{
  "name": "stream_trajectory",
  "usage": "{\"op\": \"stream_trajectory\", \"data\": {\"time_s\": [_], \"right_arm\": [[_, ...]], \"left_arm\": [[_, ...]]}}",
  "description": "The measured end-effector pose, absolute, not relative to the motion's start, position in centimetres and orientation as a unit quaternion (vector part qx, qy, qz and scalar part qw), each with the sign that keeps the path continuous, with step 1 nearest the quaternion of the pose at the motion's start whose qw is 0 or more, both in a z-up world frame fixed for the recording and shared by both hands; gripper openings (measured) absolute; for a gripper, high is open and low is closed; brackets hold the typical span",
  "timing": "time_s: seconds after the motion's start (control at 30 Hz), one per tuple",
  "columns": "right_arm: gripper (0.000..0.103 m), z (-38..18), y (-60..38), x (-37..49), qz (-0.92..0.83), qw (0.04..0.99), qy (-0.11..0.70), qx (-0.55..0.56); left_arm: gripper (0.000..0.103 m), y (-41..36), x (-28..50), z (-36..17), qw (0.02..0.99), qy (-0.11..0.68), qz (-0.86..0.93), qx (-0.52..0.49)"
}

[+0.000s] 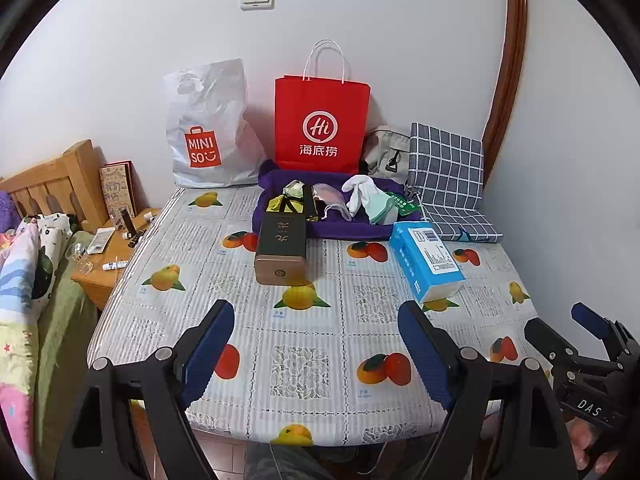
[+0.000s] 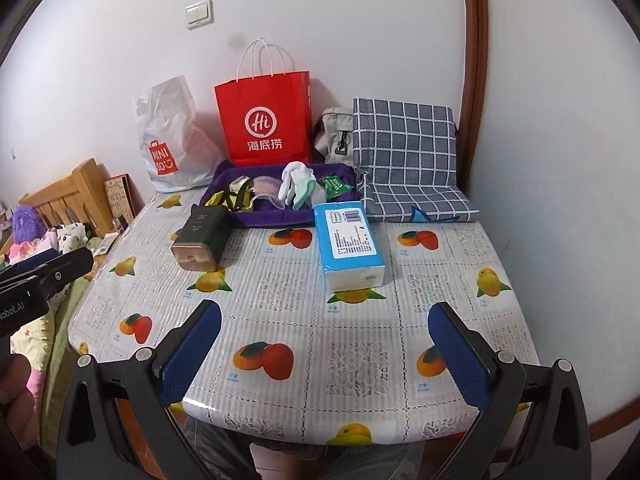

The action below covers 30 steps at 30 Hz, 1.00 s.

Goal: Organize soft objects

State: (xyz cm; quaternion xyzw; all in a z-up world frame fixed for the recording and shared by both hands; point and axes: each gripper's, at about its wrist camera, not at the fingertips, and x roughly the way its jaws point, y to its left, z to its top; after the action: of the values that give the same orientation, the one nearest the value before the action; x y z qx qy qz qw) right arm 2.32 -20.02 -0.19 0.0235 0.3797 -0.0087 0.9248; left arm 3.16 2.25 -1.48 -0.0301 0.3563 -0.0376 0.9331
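Purple tray (image 2: 276,216) ahead of both open, empty jaws, holding white gloves (image 2: 294,182), masks, packets, tissue pack (image 2: 348,246) and dark tin (image 2: 202,238) lying between

Glossy plastic tablecloth (image 2: 352,320); red paper bag (image 2: 266,120).

White plastic bag (image 1: 208,128): "MINISO". Red paper bag (image 1: 320,124): "Hi 海底捞".

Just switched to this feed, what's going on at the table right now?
Nothing is being handled yet. Both the left gripper and the right gripper hover open and empty over the near edge of the table. The soft items, including white gloves, lie in the purple tray at the back, behind the tissue pack and the dark tin.
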Motion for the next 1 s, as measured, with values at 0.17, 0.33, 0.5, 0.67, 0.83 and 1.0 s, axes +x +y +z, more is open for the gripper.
{"op": "stream_trajectory", "data": {"time_s": [0.17,0.33,0.5,0.67,0.83,1.0], "right_arm": [[0.102,0.07,-20.05,1.97,-0.010,0.926,0.377,0.023],[0.102,0.17,-19.89,1.79,-0.009,0.927,0.375,0.022],[0.102,0.30,-19.77,1.71,-0.008,0.927,0.375,0.020],[0.102,0.30,-19.77,1.70,-0.006,0.926,0.376,0.024],[0.102,0.22,-19.73,1.65,-0.008,0.926,0.377,0.024],[0.102,0.26,-19.72,1.55,-0.008,0.926,0.376,0.024]], "left_arm": [[0.083,2.27,2.84,-1.27,0.934,0.354,-0.039,-0.030],[0.083,2.21,2.70,-1.19,0.934,0.355,-0.038,-0.029],[0.083,2.34,2.55,-1.12,0.933,0.357,-0.040,-0.033],[0.083,2.33,2.60,-1.13,0.932,0.358,-0.045,-0.034],[0.083,2.39,2.66,-1.31,0.932,0.359,-0.046,-0.034],[0.083,2.35,2.60,-1.39,0.932,0.358,-0.045,-0.034]]}}
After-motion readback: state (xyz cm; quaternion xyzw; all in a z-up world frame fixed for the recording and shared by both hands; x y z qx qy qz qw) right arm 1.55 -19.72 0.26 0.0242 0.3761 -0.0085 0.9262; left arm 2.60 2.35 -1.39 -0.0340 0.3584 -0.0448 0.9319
